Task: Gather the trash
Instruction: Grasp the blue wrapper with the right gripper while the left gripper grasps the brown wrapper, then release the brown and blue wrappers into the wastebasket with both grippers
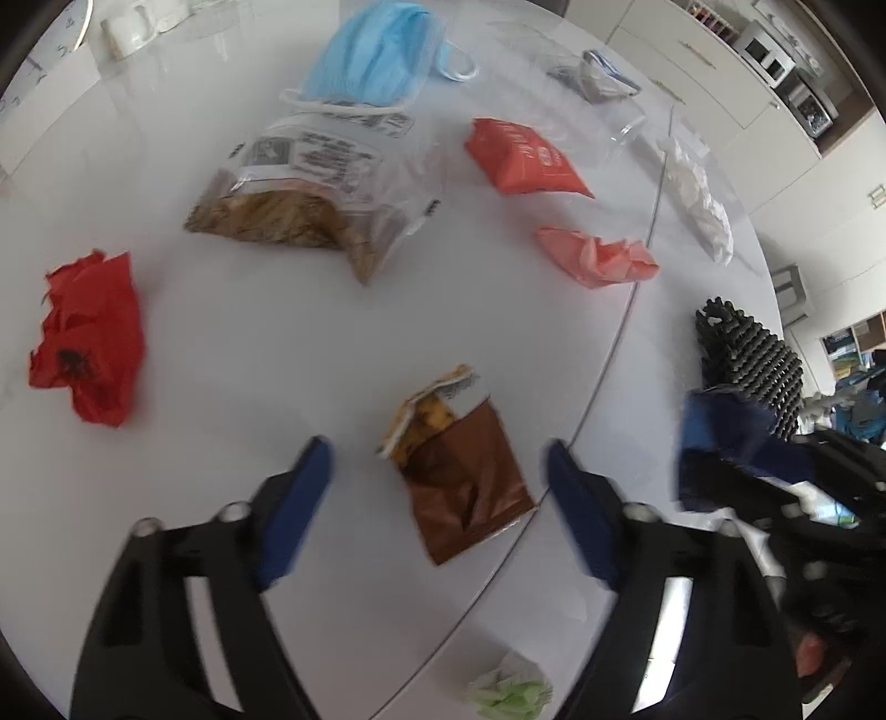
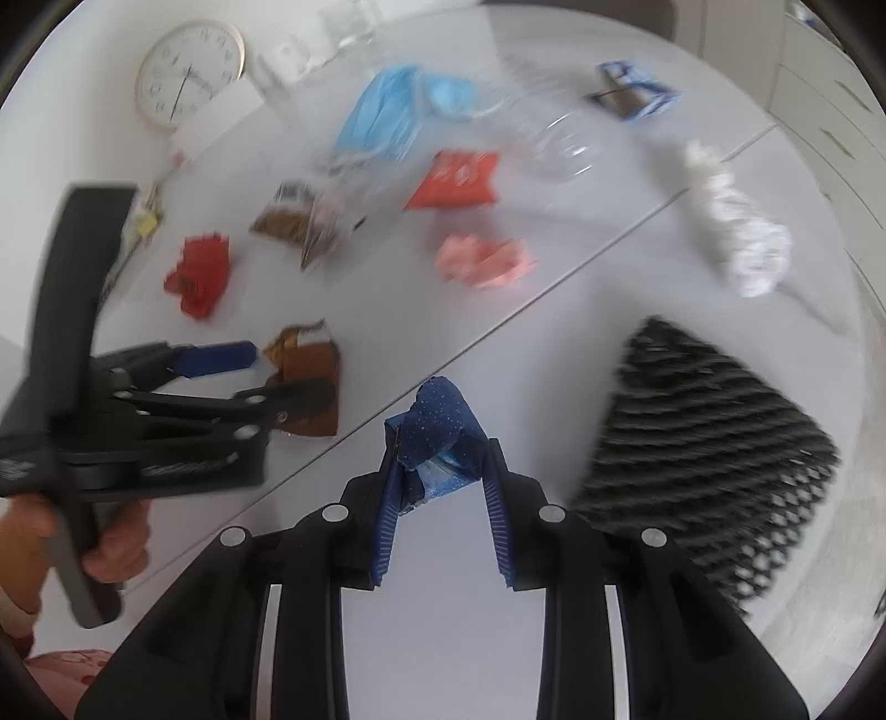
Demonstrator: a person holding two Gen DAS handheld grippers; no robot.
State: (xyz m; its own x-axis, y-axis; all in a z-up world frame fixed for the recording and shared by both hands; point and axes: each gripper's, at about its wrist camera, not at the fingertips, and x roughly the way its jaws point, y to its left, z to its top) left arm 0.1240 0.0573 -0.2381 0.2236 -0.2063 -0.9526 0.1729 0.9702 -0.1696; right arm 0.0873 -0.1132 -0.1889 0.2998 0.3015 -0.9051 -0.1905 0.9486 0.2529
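Trash: scattered over white table (image 1: 249, 343); two pieces at the grippers, rest farther out.
Brown wrapper (image 1: 462, 471): flat on table, between left gripper's fingers, beside the table seam. Long axis runs diagonal in left view, torn yellow-white end toward upper left, brown body toward lower right.
Blue wrapper (image 2: 437, 437): crumpled, dark blue with white specks, bunched end pointing away from right camera; no clear long axis.
Left gripper (image 1: 440, 487): pointing steeply down at table, jaws apart, straddling brown wrapper. Blue pads (image 1: 302, 498) not pressing it, gap visible both sides. Nothing grasped.
Right gripper (image 2: 443, 471): pointing steeply down, pads clenched on blue wrapper, both pads touching it. Whether the wrapper is off the table: cannot tell.
Hand (image 2: 119, 545): person's hand wrapped round left gripper's handle, lower left of right view.
Right view only: left gripper seen side-on, lower finger lying across brown wrapper; wall clock (image 2: 191, 72); black mesh bag (image 2: 714, 443) just right of right gripper.
Left view only: green-white scrap (image 1: 512, 689) near bottom edge; right gripper at far right edge, blurred, with blue wrapper in it.
Both views: blue face mask (image 1: 376, 52), clear bag of brown bits (image 1: 310, 194), red crumpled paper (image 1: 88, 338), red-orange packet (image 1: 520, 158), pink crumpled piece (image 1: 601, 257), white crumpled paper (image 1: 700, 207), all apart from each other.
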